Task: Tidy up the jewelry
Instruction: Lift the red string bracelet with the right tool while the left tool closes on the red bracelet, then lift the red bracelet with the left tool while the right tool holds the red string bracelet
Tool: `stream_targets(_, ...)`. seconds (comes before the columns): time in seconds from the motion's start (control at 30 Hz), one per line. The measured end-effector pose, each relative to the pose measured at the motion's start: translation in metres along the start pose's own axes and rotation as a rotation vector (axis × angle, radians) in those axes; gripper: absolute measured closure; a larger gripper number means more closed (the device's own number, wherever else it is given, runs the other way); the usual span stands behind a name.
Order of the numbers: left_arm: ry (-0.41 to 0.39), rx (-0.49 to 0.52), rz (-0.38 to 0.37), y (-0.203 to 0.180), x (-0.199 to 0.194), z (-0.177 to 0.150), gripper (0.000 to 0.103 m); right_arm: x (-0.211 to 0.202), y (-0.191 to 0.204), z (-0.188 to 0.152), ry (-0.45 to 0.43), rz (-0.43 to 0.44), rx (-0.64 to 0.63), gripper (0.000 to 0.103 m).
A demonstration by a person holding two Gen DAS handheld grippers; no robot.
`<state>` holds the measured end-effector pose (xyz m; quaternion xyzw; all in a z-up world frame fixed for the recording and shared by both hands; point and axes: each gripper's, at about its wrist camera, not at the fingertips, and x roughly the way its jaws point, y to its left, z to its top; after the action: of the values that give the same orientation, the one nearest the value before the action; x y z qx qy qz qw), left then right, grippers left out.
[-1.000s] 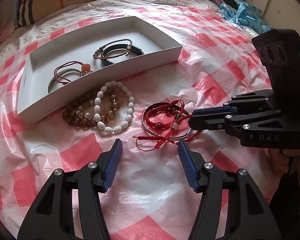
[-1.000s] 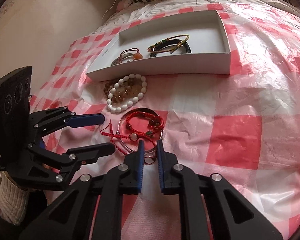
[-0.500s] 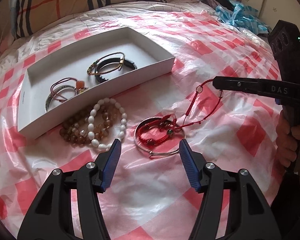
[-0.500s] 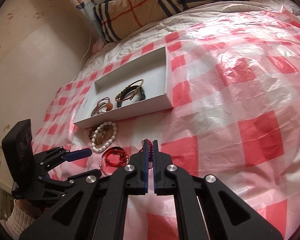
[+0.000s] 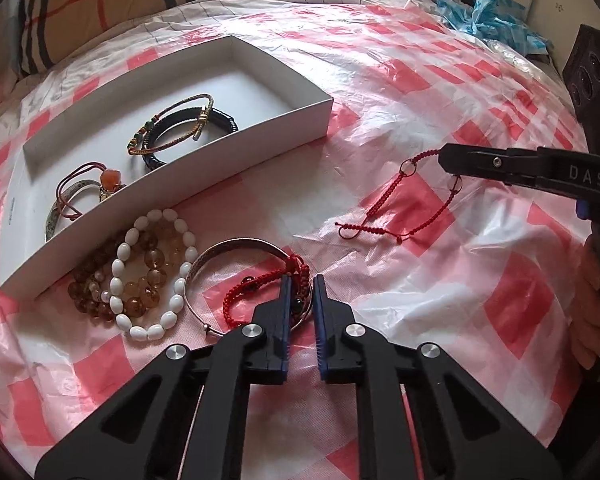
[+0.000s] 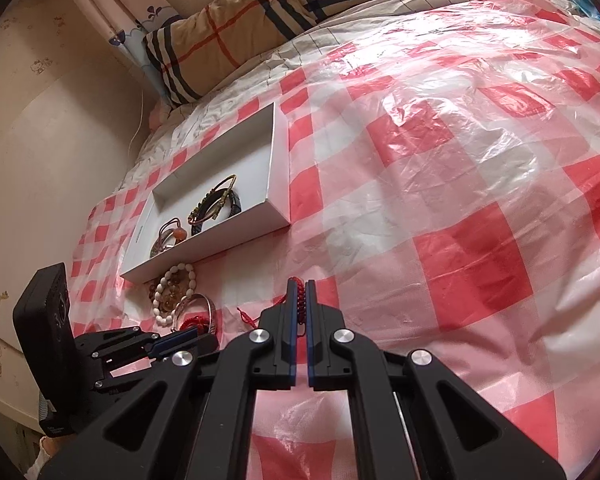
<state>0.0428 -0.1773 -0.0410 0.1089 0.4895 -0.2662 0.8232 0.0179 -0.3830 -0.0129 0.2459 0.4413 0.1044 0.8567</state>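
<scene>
From the left wrist, the left gripper (image 5: 300, 292) has just been closing and is now pinching the silver bangle (image 5: 236, 249) and red beaded bracelet (image 5: 260, 292) lying beside the white box (image 5: 284, 128). The right gripper (image 5: 446, 160) is dangling a red cord bracelet (image 5: 396, 208) over the checked sheet (image 5: 380, 80).

From the right wrist, the right gripper (image 6: 299, 296) is clamping tight on the red cord bracelet (image 6: 299, 300).
</scene>
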Motion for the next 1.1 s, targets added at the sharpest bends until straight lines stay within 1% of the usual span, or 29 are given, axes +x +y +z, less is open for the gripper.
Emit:
stream_targets(0.17, -0.027, -0.081, -0.069, 0.015, -0.019, -0.004, 0.095, 0.006, 0.006, -0.003, 0.024, 0.007, -0.017, 0.099)
stream_targets(0.3, -0.032, -0.139, -0.118, 0.029, -0.033, -0.006, 0.094, 0.013, 0.011, -0.006, 0.055, 0.007, -0.038, 0.099)
stream_targets(0.43, -0.054, -0.191, -0.126, 0.039, -0.049, -0.015, 0.094, 0.018, 0.016, -0.009, 0.073, 0.007, -0.053, 0.099)
stream_targets(0.53, -0.039, -0.225, -0.148, 0.047, -0.052, -0.024, 0.094, 0.02, 0.017, -0.01, 0.086, 0.005, -0.06, 0.099)
stream_targets(0.57, -0.044, -0.234, -0.145, 0.049, -0.055, -0.027, 0.094, 0.021, 0.017, -0.01, 0.09, 0.004, -0.062, 0.099)
stream_targets(0.67, -0.06, -0.267, -0.169, 0.056, -0.06, -0.032, 0.094, 0.024, 0.017, -0.012, 0.103, -0.004, -0.067, 0.099)
stream_targets(0.77, -0.086, -0.324, -0.225, 0.068, -0.068, -0.037, 0.094, 0.026, 0.016, -0.013, 0.113, -0.011, -0.069, 0.099)
stream_targets(0.87, -0.086, -0.354, -0.238, 0.077, -0.067, -0.04, 0.094, 0.029, 0.016, -0.015, 0.122, -0.017, -0.072, 0.099)
stream_targets(0.93, -0.093, -0.394, -0.275, 0.086, -0.066, -0.044, 0.094, 0.03, 0.016, -0.015, 0.13, -0.021, -0.073, 0.099)
stream_targets(1.1, -0.122, -0.47, -0.322, 0.105, -0.068, -0.05, 0.094, 0.033, 0.017, -0.015, 0.138, -0.029, -0.081, 0.099)
